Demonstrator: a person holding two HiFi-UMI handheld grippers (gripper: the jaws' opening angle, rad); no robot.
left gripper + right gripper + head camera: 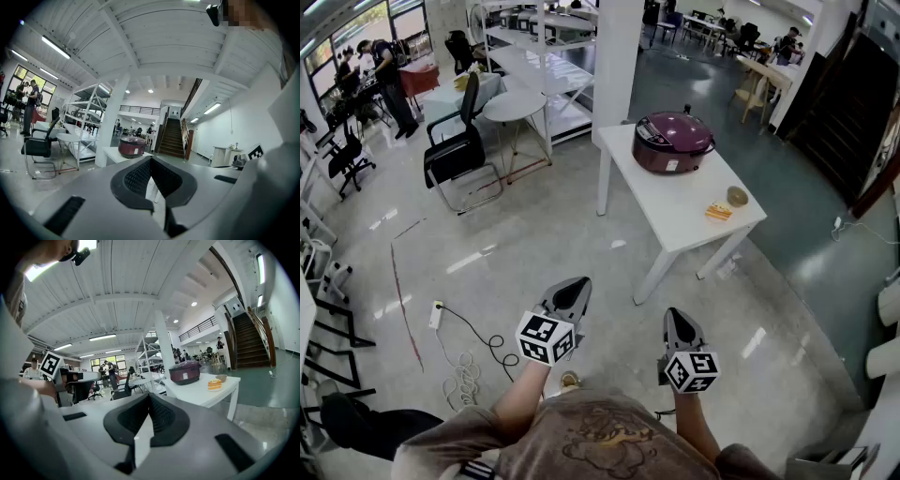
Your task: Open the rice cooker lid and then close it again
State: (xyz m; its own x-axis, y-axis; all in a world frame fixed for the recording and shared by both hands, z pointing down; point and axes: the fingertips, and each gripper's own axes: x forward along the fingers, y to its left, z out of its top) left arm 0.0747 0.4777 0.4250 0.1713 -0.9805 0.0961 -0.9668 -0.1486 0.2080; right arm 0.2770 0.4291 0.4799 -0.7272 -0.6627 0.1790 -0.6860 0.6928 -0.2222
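Glossy workshop floor, with both claws short of the white table [675,202].
The left claw [578,282] and right claw [675,315] are each pinched together on nothing, well apart from the rice cooker [672,142], which sits with its lid down at the table's far end. Arriving this tightly closed, they would likely shove the cooker rather than catch the lid. Its latch is too small to make out.

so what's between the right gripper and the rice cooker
Mostly bare glossy floor, then the near part of the white table the rice cooker sits on. Nothing stands before the right gripper, as the head view shows.
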